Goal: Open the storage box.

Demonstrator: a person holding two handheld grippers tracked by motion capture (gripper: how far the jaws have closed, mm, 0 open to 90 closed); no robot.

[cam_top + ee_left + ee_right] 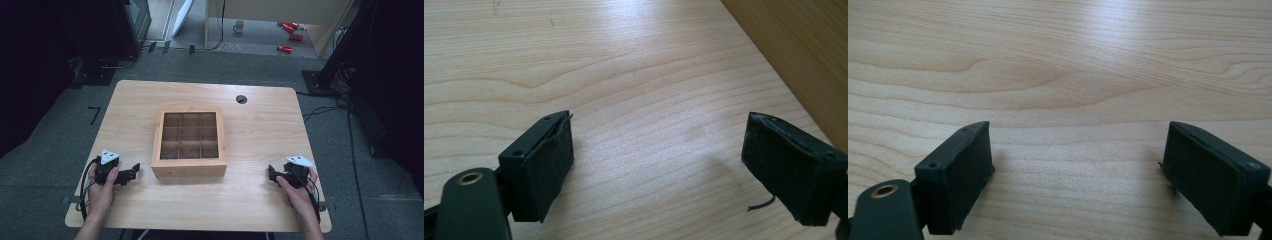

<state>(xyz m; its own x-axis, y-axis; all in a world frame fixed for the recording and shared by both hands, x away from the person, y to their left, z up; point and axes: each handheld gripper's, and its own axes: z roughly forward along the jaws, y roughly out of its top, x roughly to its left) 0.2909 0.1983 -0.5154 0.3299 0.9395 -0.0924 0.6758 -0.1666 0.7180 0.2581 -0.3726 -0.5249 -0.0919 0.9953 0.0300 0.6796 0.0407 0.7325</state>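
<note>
A light wooden table (260, 125) with rounded corners carries a square, open-topped wooden box (189, 142) divided into nine compartments, three by three; it sits near the middle of the tabletop, and its compartments look dark inside. A small round dark grommet hole (241, 99) lies in the tabletop beyond the box, toward the far right. At the near left, the person's left hand (102, 192) holds the left gripper (134, 172), a black two-jaw tool topped by a grey three-cornered plate, just left of the box's near left corner and pointing toward it. In the left gripper view its jaws stand wide apart over bare wood, nothing between them, and the box's side wall (804, 55) fills the upper right corner. At the near right, the right hand (297, 192) holds the matching right gripper (271, 173), well apart from the box and pointing left toward it. In the right gripper view its jaws are likewise spread wide with only wood grain (1063, 75) between them. On the grey floor beyond the table lie several red cans (290, 35) and a pale mug (238, 26).
</note>
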